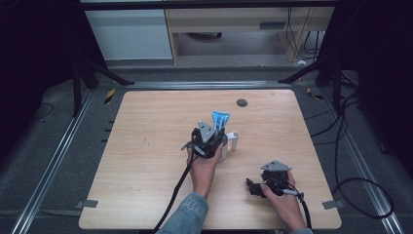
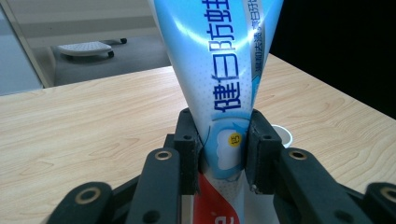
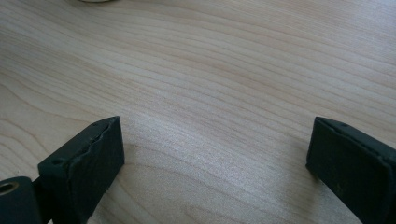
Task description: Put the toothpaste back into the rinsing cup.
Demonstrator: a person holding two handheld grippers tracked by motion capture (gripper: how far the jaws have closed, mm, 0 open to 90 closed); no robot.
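- Toothpaste tube (image 2: 224, 79) was already in your grasp: your left gripper (image 2: 223, 149) had its black jaws clamped on the lower body of the tube, one pad on each side, with the flat blue tail standing up above them.
- On the desk (image 1: 146, 161), that tube (image 1: 220, 119) sat just past centre, tail tipped toward about 1 o'clock from your left gripper (image 1: 210, 139).
- A small white cup-like piece (image 1: 234, 140) stood just beside the tube at about 3 o'clock; what it is I couldn't tell.
- Your right gripper (image 3: 212, 154) lay idle near the desk's 5 o'clock edge, jaws wide apart over bare wood, holding nothing.
- Judged from this, the pick-up was done; whatever needed the second gripper, likely working the cap end, was not yet begun.
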